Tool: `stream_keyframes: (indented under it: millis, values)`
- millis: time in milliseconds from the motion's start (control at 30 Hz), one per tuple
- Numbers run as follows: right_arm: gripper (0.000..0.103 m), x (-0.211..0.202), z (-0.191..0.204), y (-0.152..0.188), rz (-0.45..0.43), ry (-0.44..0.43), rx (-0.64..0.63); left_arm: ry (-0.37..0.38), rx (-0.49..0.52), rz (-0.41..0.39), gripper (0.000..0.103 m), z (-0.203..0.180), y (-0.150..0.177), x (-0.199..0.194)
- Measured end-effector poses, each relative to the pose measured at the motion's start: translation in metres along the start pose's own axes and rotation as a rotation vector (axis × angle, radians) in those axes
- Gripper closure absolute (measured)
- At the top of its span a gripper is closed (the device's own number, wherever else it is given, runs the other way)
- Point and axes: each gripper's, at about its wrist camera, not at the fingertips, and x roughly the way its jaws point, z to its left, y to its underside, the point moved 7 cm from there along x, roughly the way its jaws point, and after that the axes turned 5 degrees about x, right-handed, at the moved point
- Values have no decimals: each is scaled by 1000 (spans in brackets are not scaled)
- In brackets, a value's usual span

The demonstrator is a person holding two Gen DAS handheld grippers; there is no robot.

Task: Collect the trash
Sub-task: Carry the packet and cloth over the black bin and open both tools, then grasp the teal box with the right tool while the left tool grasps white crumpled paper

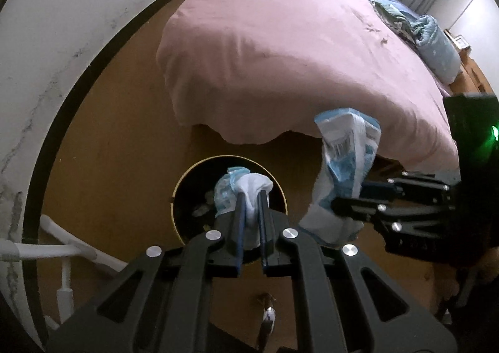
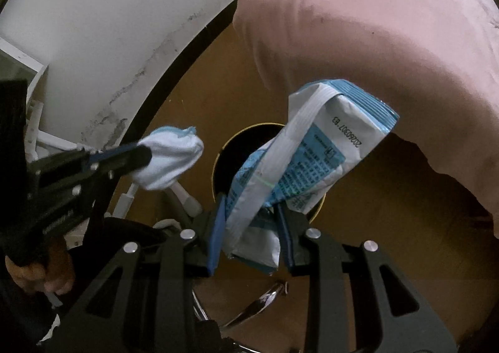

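My left gripper (image 1: 252, 197) is shut on a crumpled white and light-blue cloth wad (image 1: 246, 189), held just above the mouth of a round dark trash bin (image 1: 187, 197) on the wooden floor. In the right wrist view the same wad (image 2: 170, 162) hangs from the left gripper (image 2: 146, 155) to the left of the bin (image 2: 226, 159). My right gripper (image 2: 249, 206) is shut on a blue and white plastic wrapper (image 2: 312, 150), which sticks up over the bin. That wrapper (image 1: 346, 162) shows right of the bin, pinched by the right gripper (image 1: 340, 206).
A bed with a pink cover (image 1: 296, 50) overhangs the floor behind the bin. A white wall with a dark skirting board (image 1: 62, 141) curves along the left. White tubing (image 1: 62, 250) stands at lower left. A small scrap (image 1: 268, 315) lies on the floor. A hand (image 2: 46, 275) holds the left gripper.
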Motion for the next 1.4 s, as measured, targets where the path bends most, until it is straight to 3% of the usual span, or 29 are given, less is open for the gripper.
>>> stream_keyframes:
  millis: [133, 167, 200, 267, 633, 700, 767, 900, 1100, 1200, 1300, 1400]
  values:
    - [72, 2, 0, 0, 2, -1, -2, -14, 11, 2, 91, 5, -3, 3]
    - [72, 3, 0, 0, 3, -1, -1, -19, 13, -1, 77, 3, -8, 3]
    - [72, 5, 0, 0, 5, 2, -1, -18, 14, -6, 56, 2, -8, 1]
    - [72, 1, -2, -1, 8, 5, -4, -29, 14, -36, 38, 2, -9, -8]
    - [68, 2, 11, -3, 24, 12, -35, -89, 117, -159, 19, -13, -10, -80]
    - [57, -2, 16, -4, 18, 18, -41, -101, 110, -184, 15, -11, -9, -101]
    - [37, -10, 23, -6, -5, 25, -52, -104, 92, -207, 12, -9, -8, -121]
    - [36, -39, 47, -10, -45, 47, -84, -139, 22, -249, 11, 3, 6, -172]
    - [26, -128, 143, -13, -210, 16, -240, -294, -83, -314, 7, 38, 54, -282]
    - [22, -161, 218, -5, -275, -68, -360, -360, -222, -360, 7, 76, 95, -344]
    - [22, -172, 313, 23, -279, -169, -515, -460, -344, -370, 7, 115, 143, -384]
    - [22, -165, 388, 56, -236, -260, -630, -581, -527, -371, 7, 165, 221, -429]
